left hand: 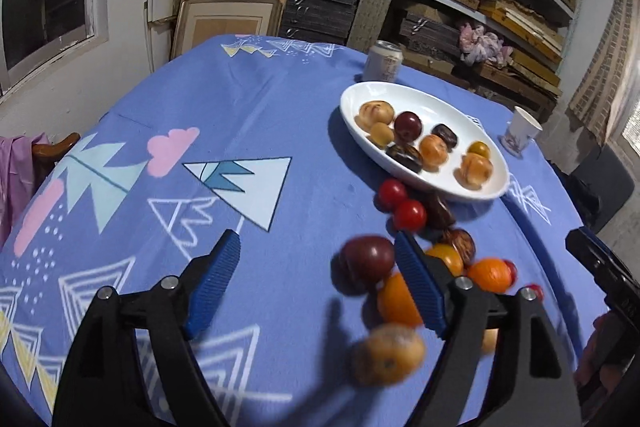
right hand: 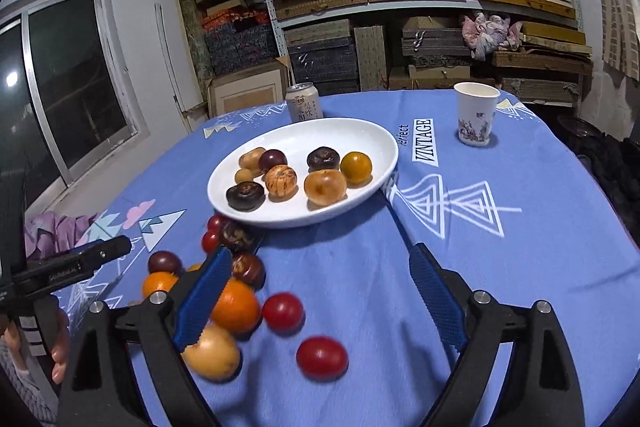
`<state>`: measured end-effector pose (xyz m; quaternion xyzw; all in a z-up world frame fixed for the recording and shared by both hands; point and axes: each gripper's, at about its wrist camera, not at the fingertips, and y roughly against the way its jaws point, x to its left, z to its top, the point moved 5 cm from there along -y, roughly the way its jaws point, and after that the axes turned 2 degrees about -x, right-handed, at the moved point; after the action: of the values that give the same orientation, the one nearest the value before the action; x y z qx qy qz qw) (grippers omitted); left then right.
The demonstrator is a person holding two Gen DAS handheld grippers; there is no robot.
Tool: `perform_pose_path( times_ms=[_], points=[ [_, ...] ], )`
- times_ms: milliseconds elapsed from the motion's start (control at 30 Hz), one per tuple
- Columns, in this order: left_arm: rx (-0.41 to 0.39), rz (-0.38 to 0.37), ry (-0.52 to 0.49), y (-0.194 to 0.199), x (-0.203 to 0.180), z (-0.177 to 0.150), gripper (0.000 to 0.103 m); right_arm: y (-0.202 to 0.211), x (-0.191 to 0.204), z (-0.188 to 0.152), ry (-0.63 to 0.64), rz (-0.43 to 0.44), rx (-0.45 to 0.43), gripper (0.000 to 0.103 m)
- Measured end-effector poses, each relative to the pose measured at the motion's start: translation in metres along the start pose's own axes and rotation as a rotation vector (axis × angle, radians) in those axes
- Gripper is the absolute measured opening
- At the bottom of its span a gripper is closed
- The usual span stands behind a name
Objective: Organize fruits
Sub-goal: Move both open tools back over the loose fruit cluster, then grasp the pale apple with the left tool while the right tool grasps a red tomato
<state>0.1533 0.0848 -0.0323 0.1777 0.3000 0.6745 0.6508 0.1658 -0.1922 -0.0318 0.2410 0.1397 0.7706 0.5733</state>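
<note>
A white oval plate point(left hand: 400, 91) point(right hand: 360, 126) holds several small fruits: tan, dark brown, plum-coloured and orange. Loose fruits lie on the blue cloth in front of it. Among them are two red tomatoes point(left hand: 401, 205), a dark plum point(left hand: 368, 258), an orange point(right hand: 236, 307), a tan fruit point(right hand: 212, 351) and two more tomatoes point(right hand: 282, 311). My left gripper point(left hand: 316, 243) is open above the cloth, with the plum by its right finger and not pressed. My right gripper point(right hand: 320, 253) is open too, its left finger over the orange, its pads touching nothing.
A drink can point(right hand: 304, 103) stands behind the plate and a paper cup point(right hand: 476, 113) to the back right. Shelves of stacked boxes fill the far wall. The table edge curves close on both sides. A hand holds the other gripper point(right hand: 80, 261) at left.
</note>
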Motion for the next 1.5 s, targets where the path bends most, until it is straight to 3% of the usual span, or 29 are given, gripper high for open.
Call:
perform_pose_path(
  times_ms=[67, 133, 300, 400, 500, 667, 800, 1000, 1200, 1300, 1500],
  points=[
    [-0.016, 0.020, -0.048, 0.012, -0.005, -0.011, 0.086, 0.010, -0.006, -0.004, -0.025, -0.010, -0.020, 0.099],
    [-0.013, 0.049, -0.116, 0.017, -0.011, -0.025, 0.086, 0.020, -0.012, -0.008, -0.070, -0.018, -0.049, 0.100],
    [-0.026, 0.038, -0.275, 0.028, -0.036, -0.042, 0.086, 0.019, -0.026, -0.008, -0.152, 0.001, -0.046, 0.100],
    [-0.015, 0.028, -0.249, 0.027, -0.031, -0.042, 0.091, 0.015, -0.023, -0.009, -0.141, 0.006, -0.027, 0.100],
    [0.058, 0.012, -0.212, 0.015, -0.027, -0.045, 0.091, 0.013, -0.013, -0.013, -0.098, 0.023, -0.006, 0.100],
    [0.085, 0.001, -0.312, 0.011, -0.044, -0.055, 0.091, 0.019, 0.009, -0.029, 0.016, 0.007, 0.015, 0.100],
    [0.121, 0.022, -0.317, 0.003, -0.045, -0.059, 0.091, 0.016, 0.023, -0.037, 0.114, -0.024, 0.045, 0.100],
    [0.169, 0.069, -0.314, -0.007, -0.042, -0.062, 0.091, 0.008, 0.020, -0.043, 0.114, -0.039, 0.109, 0.100],
    [0.171, 0.044, -0.329, -0.007, -0.045, -0.063, 0.090, 0.003, 0.013, -0.047, 0.100, -0.104, 0.140, 0.100],
    [0.168, 0.015, -0.304, -0.007, -0.043, -0.060, 0.086, 0.002, 0.016, -0.047, 0.121, -0.108, 0.146, 0.100],
    [0.192, -0.017, -0.284, -0.011, -0.043, -0.060, 0.066, -0.002, 0.016, -0.050, 0.129, -0.110, 0.171, 0.100]
  ],
)
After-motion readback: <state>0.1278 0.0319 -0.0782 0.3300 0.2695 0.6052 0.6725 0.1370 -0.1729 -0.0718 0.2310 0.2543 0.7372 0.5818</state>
